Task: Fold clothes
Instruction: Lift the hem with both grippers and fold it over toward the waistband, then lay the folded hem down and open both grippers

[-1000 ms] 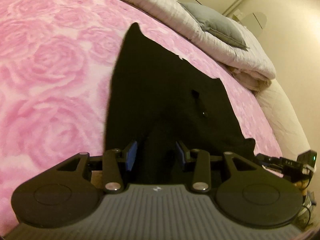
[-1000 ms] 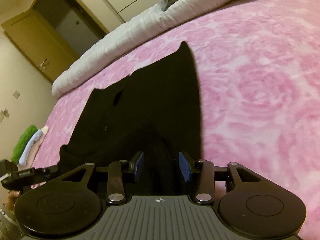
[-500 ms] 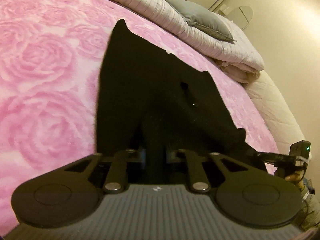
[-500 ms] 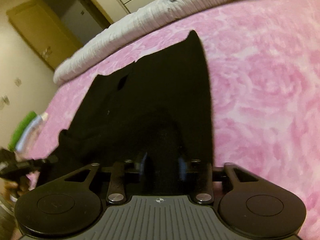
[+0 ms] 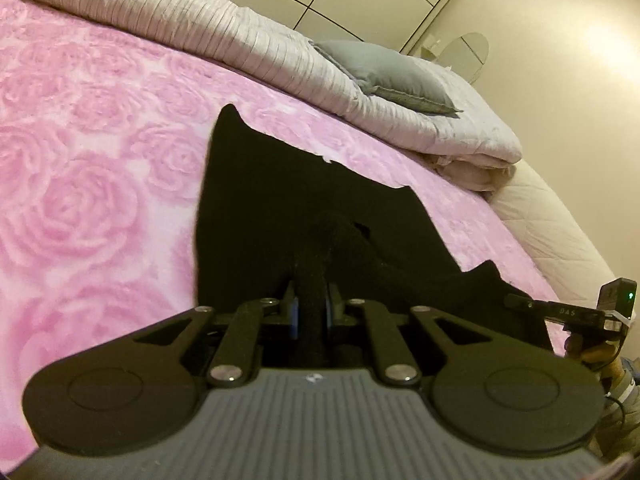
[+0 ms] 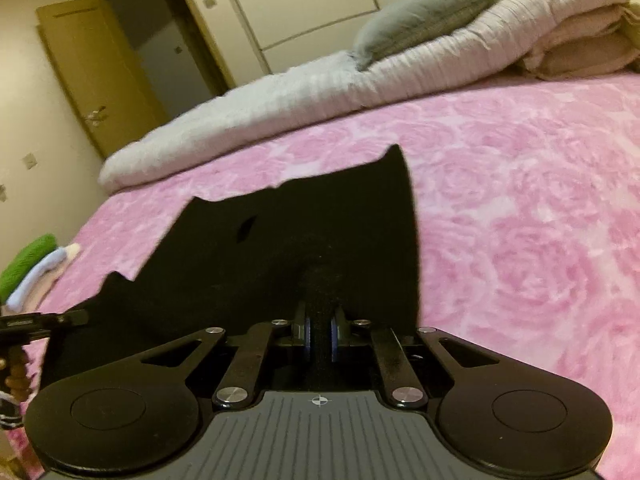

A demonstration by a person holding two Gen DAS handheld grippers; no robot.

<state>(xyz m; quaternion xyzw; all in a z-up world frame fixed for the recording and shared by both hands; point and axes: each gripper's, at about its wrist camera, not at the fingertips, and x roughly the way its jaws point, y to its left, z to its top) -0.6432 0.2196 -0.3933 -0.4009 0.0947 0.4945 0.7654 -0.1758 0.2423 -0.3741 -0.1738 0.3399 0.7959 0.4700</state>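
Left gripper [image 5: 311, 312] is pressed together on a pinched-up ridge of the black garment [image 5: 280, 200], its blue-padded fingers clamping the dark cloth at the garment's near edge. Right gripper [image 6: 319, 334] does the same from the other side, its fingers closed on a bunched fold of that garment [image 6: 320, 220] along the near edge. From both pinch points the cloth rises in a narrow ridge, while the rest of the garment lies spread flat on the pink rose-patterned blanket [image 5: 88, 184] that covers the bed. Its far edge ends in pointed corners aimed toward the rolled pale duvet [image 5: 224, 36]. A grey pillow [image 5: 384, 76] rests on top of that duvet, beyond the garment. Off the garment's left side, at the blanket's edge, sits a small stack of folded clothes [image 6: 32, 268], green on top of pale blue and white.
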